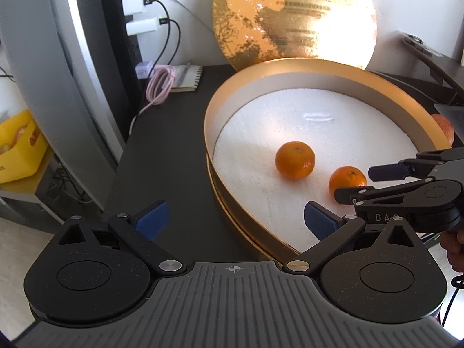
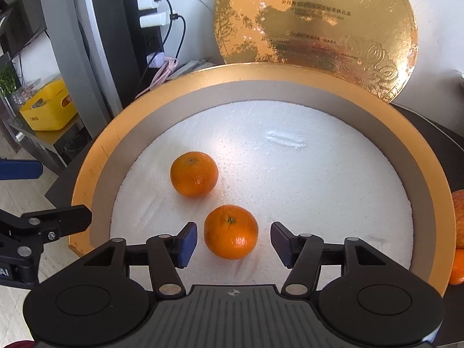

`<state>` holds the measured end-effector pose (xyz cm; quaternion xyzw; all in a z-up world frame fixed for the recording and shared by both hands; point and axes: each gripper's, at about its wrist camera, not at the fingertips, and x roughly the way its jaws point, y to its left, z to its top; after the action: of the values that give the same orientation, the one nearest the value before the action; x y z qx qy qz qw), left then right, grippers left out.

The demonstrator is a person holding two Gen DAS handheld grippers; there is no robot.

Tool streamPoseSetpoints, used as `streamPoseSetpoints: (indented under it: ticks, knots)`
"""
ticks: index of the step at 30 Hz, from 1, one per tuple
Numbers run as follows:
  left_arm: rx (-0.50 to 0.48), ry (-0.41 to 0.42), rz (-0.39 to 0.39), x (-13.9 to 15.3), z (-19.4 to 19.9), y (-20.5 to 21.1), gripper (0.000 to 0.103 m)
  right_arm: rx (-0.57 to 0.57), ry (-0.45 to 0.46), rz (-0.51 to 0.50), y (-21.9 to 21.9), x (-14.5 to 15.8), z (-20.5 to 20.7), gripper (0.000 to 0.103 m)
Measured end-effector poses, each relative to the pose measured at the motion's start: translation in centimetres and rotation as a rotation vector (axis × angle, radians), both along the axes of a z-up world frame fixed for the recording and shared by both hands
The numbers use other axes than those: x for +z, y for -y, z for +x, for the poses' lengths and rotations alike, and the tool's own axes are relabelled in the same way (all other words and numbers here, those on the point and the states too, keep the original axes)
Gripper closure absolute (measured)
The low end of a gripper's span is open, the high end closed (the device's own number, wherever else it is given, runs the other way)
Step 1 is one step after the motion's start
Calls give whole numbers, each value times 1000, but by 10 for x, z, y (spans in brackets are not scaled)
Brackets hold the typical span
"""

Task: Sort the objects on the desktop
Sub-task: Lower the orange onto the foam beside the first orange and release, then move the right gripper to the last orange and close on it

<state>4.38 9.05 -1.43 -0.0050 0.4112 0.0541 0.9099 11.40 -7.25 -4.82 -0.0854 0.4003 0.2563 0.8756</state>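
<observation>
Only the right wrist view shows the right gripper [image 2: 233, 242] spread around the near round orange mandarin [image 2: 230, 231], pads apart from it, inside the round golden box [image 2: 87, 174]; the left gripper [image 1: 235, 217] stands wide, holding nothing.

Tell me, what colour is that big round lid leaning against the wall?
Shiny gold, with mottled orange patches, on the round lid; the right wrist view shows it best.

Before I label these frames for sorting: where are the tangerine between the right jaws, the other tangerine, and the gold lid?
Near tangerine [image 2: 230, 231]: right wrist view, middle of its skin.
Far tangerine [image 2: 193, 173]: right wrist view, middle of its skin.
Gold lid [image 2: 316, 29]: right wrist view, middle of its printed face.
</observation>
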Motion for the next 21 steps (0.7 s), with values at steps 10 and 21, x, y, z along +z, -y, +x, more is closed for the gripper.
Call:
streamPoseSetpoints:
  ticks: [10, 21]
  knots:
    - [-65, 27, 17, 12, -6, 30, 1, -100, 116, 85, 52, 34, -28, 45]
    - [-168, 43, 25, 20, 6, 87, 1, -368, 213, 119, 162, 50, -43, 45]
